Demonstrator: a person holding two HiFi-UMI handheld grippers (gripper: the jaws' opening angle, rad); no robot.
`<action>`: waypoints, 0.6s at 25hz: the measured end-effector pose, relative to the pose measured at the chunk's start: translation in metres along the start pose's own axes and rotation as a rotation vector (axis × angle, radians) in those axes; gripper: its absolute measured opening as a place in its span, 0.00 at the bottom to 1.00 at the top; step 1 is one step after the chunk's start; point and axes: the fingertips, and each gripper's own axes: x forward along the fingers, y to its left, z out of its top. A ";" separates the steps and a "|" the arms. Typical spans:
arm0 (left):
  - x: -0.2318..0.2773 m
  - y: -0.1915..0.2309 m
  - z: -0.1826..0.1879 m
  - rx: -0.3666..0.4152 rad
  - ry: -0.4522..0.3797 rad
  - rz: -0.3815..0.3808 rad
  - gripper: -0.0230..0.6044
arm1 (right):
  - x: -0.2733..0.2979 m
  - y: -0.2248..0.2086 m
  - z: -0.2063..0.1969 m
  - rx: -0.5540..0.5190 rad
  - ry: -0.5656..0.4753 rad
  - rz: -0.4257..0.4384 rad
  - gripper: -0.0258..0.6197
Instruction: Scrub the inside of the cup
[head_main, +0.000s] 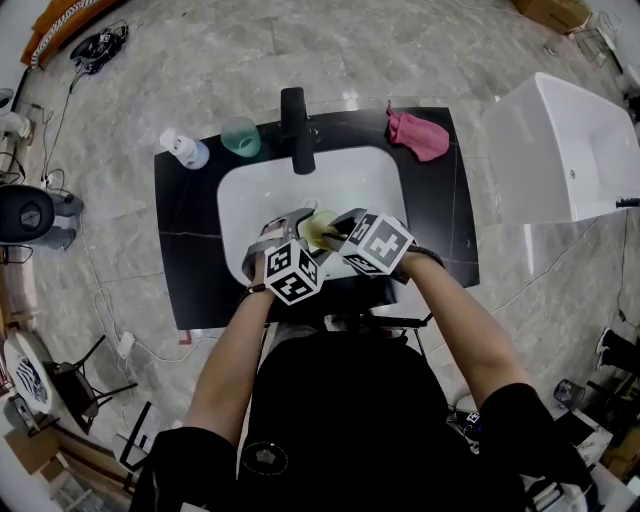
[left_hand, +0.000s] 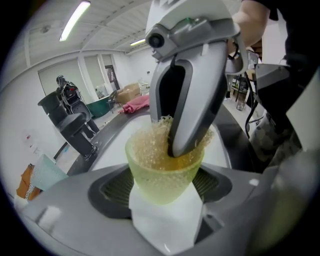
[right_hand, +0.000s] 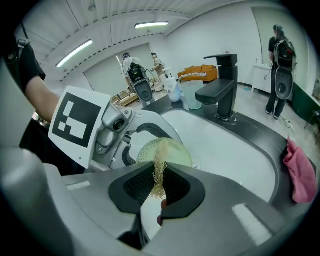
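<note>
The left gripper (left_hand: 162, 187) had its fingers closed on the pale green, pebbled translucent cup (left_hand: 150, 172), gripping it low on the body with the mouth turned away from that camera. And there was the right gripper (right_hand: 159, 182), its fingers pressed together on a wad of straw-coloured mesh scrubber (right_hand: 158, 167), with strands poking out between them. In the left gripper view those grey fingertips dipped right into the mouth of the cup. The scrubber was bunched against the inner wall and fluffed up over the rim.

From the head view, both grippers met over the front part of the white oval sink (head_main: 240, 205), the cup held above the basin and not resting on it. The sink sat in a black bench (head_main: 190, 250) with a black square tap (head_main: 297, 130) at the back. A teal tumbler (head_main: 241, 136) and a white pump bottle (head_main: 183, 148) stood left of the tap. A pink cloth (head_main: 418, 135) lay crumpled to its right.
</note>
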 end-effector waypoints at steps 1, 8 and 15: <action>0.001 -0.001 0.001 0.008 0.003 -0.004 0.61 | 0.001 0.002 0.000 -0.010 0.008 0.005 0.10; 0.003 -0.008 0.009 0.030 -0.004 -0.029 0.61 | 0.008 0.002 0.006 -0.089 0.025 -0.032 0.10; 0.005 -0.006 0.010 -0.017 -0.008 -0.044 0.61 | 0.018 -0.009 0.000 -0.169 0.034 -0.177 0.11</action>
